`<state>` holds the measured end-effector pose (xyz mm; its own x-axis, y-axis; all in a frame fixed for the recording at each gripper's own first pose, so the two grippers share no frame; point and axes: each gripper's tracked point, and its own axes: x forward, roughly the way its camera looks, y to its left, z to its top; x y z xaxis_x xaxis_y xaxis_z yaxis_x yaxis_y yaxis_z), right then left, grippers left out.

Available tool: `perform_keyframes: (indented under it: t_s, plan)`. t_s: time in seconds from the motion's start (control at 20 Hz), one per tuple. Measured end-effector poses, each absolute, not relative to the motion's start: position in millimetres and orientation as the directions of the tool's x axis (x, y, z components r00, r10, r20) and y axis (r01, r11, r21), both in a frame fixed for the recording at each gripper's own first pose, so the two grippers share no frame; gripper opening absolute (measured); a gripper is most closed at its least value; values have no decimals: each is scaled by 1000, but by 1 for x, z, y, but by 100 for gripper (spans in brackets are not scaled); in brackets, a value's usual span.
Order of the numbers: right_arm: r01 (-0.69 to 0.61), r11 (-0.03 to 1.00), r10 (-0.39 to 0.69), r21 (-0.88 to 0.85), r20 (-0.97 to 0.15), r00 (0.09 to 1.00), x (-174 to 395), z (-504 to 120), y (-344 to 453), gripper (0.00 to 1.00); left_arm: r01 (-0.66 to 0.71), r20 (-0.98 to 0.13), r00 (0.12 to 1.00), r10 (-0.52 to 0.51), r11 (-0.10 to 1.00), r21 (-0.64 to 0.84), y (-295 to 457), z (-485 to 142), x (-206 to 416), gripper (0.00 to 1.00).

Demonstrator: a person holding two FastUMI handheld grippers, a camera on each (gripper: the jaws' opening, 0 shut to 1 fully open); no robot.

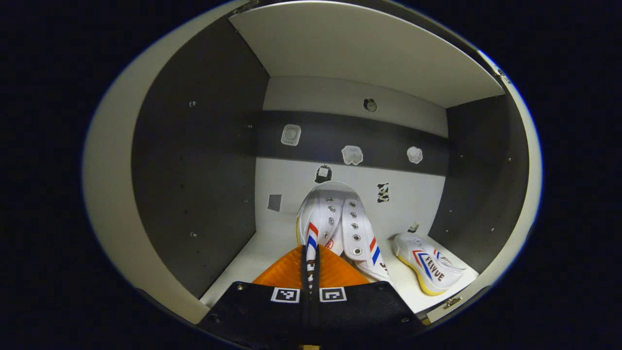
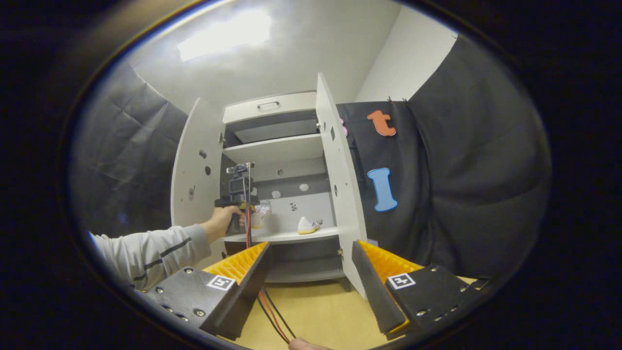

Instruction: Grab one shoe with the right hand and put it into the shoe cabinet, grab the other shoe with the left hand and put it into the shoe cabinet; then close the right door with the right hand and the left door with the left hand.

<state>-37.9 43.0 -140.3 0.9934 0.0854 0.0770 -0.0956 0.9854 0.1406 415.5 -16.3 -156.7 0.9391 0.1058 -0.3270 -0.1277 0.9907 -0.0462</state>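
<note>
My left gripper (image 1: 311,255) is shut on the side of a white shoe (image 1: 340,223) with red and blue stripes, held toe-up inside the shoe cabinet, above its shelf (image 1: 262,253). A second matching shoe (image 1: 430,265) with a yellow sole lies on that shelf at the right. In the right gripper view my right gripper (image 2: 311,272) stands open and holds nothing, well back from the cabinet (image 2: 282,194). That view also shows the left gripper (image 2: 239,194) in a hand at the shelf, the held shoe (image 2: 261,214) and the lying shoe (image 2: 307,225).
Both cabinet doors stand open: the left door (image 2: 194,180) and the right door (image 2: 340,184), whose edge is near my right fingers. A grey sleeve (image 2: 150,253) reaches in from the left. Cables (image 2: 272,311) run over the wooden floor (image 2: 316,311).
</note>
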Motion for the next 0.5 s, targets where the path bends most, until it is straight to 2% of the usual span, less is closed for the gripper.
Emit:
perform_keyframes:
  t_s: [0.2,0.35,0.45,0.5]
  plan:
    - [-107,989,102,105,56,993,-31,-147,52,98,-153,-383,917,113,985,-75,-7,-189,424,1]
    - [-119,988,114,94,50,992,-30,-149,57,98,-138,-424,901,96,988,-71,-8,-198,418,6]
    - [-118,989,114,83,50,992,-30,-150,57,98,-182,-338,928,158,982,-43,7,-170,423,45]
    - [-113,990,109,79,52,993,-30,-149,55,98,-192,-314,933,174,981,-26,8,-156,412,53]
